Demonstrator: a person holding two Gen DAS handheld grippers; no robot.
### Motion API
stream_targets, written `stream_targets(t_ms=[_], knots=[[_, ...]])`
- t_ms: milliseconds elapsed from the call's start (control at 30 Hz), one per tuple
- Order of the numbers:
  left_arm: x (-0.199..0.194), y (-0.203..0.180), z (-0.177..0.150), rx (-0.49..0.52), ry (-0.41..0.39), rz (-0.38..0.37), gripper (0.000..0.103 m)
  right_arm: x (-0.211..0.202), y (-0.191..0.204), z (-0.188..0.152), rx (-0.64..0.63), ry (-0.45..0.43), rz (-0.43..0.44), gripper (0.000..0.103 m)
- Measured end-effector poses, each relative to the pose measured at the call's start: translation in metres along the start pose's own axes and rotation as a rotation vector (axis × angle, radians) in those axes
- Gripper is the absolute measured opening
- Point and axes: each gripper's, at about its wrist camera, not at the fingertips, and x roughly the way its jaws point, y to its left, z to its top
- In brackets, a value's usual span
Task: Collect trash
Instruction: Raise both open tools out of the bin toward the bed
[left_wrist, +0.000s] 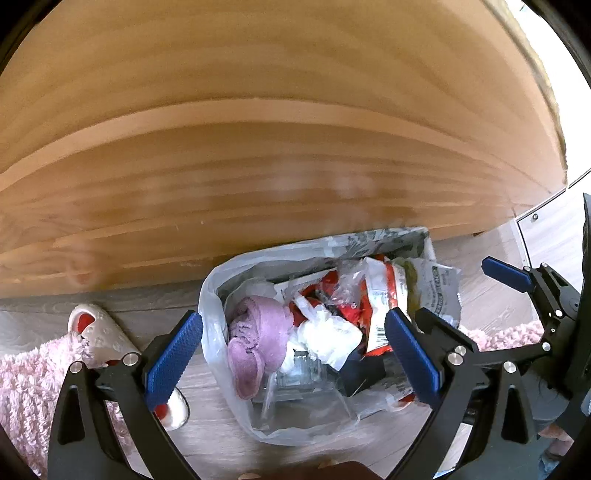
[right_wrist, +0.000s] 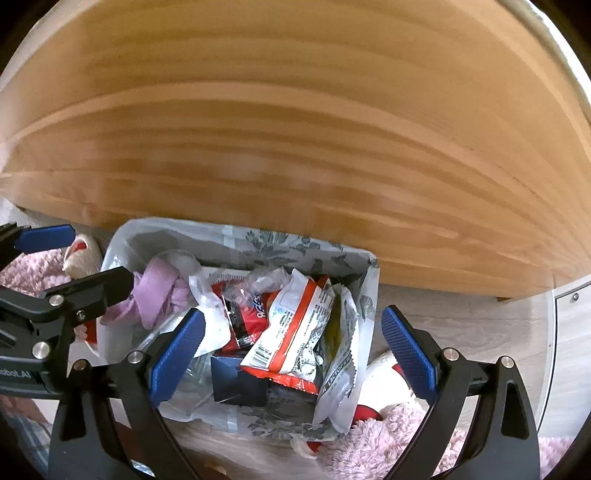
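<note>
Tongs first: my left tongs (left_wrist: 295, 354) and right tongs (right_wrist: 293, 350) both hang spread and empty over the trash bin (right_wrist: 306, 247) on the floor, stuffed with a red-white wrapper (right_wrist: 291, 332) and purple cloth (left_wrist: 258, 332). Beyond rises the wooden counter (left_wrist: 258, 129).

We are seeing a lined trash bin (right_wrist: 236, 247) sitting on the floor, brimming with a red-white snack wrapper (right_wrist: 291, 325), purple cloth (right_wrist: 162, 291), and crumpled white plastic (left_wrist: 325, 332).

One lined trash bin (right_wrist: 354, 254), two white-and-red slippers (left_wrist: 99, 332) (right_wrist: 384, 373), one pink rug (left_wrist: 22, 387), two grippers (left_wrist: 293, 354) (right_wrist: 293, 354), one wooden tabletop (left_wrist: 258, 129).
</note>
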Motion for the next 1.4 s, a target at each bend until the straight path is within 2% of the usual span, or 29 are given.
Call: stream_targets(t_ms=[133, 367, 800, 1400], knots=[[-0.01, 0.0, 0.002, -0.001, -0.023, -0.007, 0.095, -0.009, -0.003, 0.001, 0.019, -0.027, 0.006, 0.092], [-0.038, -0.003, 0.005, 0.036, -0.124, -0.005, 0.095, -0.03, -0.01, 0.002, 0.058, -0.103, 0.011, 0.092], [-0.092, -0.008, 0.002, 0.078, -0.303, -0.01, 0.095, -0.083, -0.022, -0.001, 0.122, -0.319, 0.047, 0.092], [-0.144, -0.015, 0.002, 0.114, -0.466, -0.053, 0.096, -0.135, -0.041, -0.004, 0.203, -0.553, 0.074, 0.092]])
